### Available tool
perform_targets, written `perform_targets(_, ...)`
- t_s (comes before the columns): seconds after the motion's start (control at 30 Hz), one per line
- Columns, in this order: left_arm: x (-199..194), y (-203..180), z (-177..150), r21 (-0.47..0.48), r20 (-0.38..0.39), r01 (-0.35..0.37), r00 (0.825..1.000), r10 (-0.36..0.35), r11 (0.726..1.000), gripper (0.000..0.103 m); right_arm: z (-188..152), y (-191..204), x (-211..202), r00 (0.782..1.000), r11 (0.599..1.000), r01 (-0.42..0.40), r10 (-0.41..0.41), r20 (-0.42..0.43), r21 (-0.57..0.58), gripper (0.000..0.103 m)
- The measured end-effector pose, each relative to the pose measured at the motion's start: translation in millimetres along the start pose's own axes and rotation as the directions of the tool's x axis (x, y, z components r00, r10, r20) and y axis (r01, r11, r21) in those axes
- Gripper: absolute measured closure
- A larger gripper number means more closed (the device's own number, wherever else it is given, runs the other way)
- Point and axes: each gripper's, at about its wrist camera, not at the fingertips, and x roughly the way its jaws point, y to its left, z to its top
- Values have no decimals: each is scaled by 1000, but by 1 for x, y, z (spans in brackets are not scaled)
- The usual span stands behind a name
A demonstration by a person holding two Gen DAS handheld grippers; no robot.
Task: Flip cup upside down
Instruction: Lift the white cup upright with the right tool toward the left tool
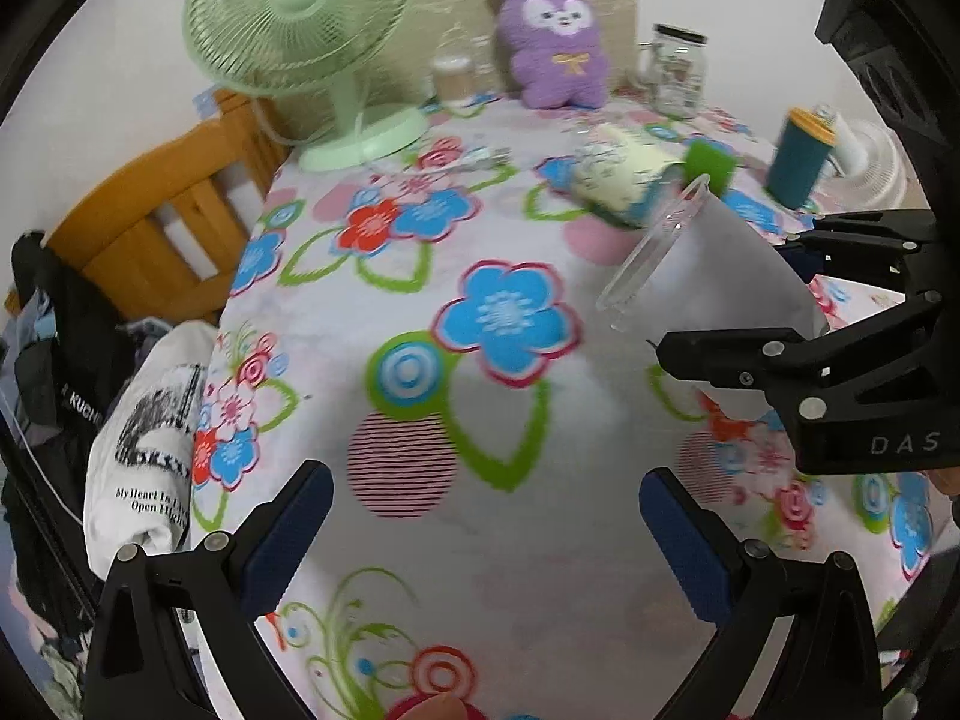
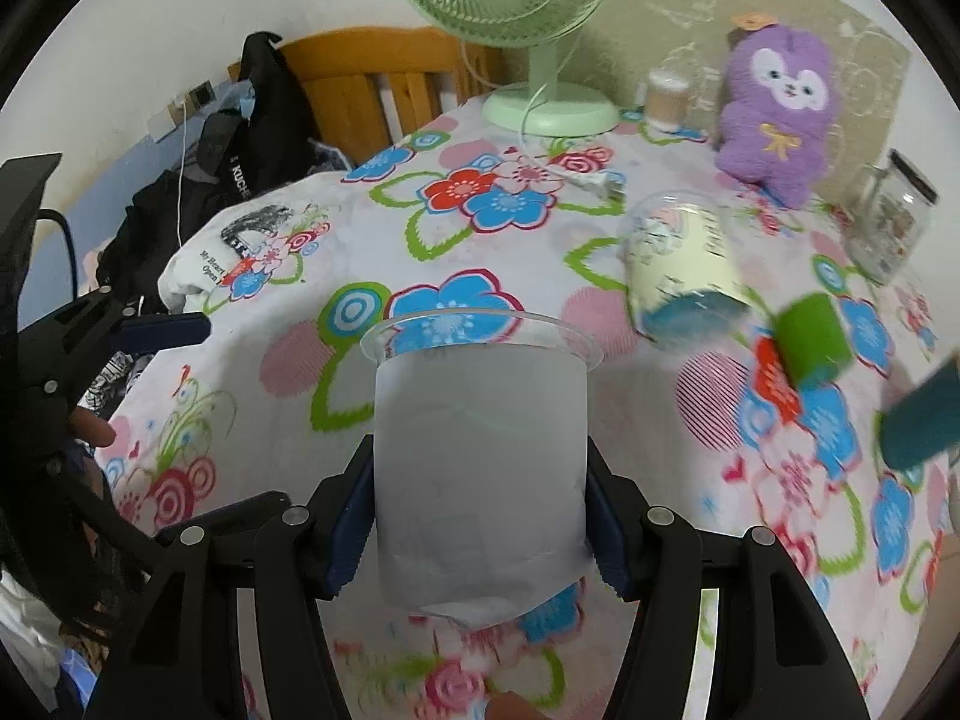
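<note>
A clear plastic cup (image 2: 480,450) with a white paper sleeve is held in my right gripper (image 2: 477,531), which is shut on its lower body. The cup lies tilted with its open rim pointing away from the camera, above the floral tablecloth (image 2: 300,276). In the left wrist view the same cup (image 1: 714,264) is at the right, tilted with its rim to the upper left, held by the right gripper (image 1: 798,294). My left gripper (image 1: 486,534) is open and empty, low over the tablecloth (image 1: 420,252). It also shows at the left edge of the right wrist view (image 2: 120,330).
A cream printed cup (image 2: 678,264) lies on its side mid-table. A green cup (image 2: 810,336) and a teal tumbler (image 2: 924,420) are at the right. A green fan (image 2: 540,30), purple plush toy (image 2: 774,114), glass jar (image 2: 894,216) and small container (image 2: 666,96) stand at the back. A wooden chair (image 1: 162,216) with clothes is left.
</note>
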Motion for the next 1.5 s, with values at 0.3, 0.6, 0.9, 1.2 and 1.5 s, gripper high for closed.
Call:
perform_targets(0.3, -26, -60, -4, 95, 36, 41, 998, -45, 995, 0, -53, -23, -48, 999, 997, 36, -37, 21, 73, 39)
perform_targets(0.6, -38, -106, -21, 151, 33, 82, 996, -88, 985, 0, -111, -42, -69, 997, 987, 75, -73, -13, 140, 39)
perform_targets(0.9, -32, -134, -37, 147, -9, 109, 994, -109, 983, 0, -135, -51, -51, 995, 983, 87, -76, -72, 161, 39)
perform_targets(1.2, -23, -132, -41, 84, -32, 99, 995, -97, 991, 0, -131, -56, -39, 994, 980, 93, -83, -65, 175, 39)
perform_targets(1.5, -21, -128, -42, 44, -33, 98, 995, -96, 994, 0, -131, -57, -43, 995, 978, 100, -94, -37, 181, 16)
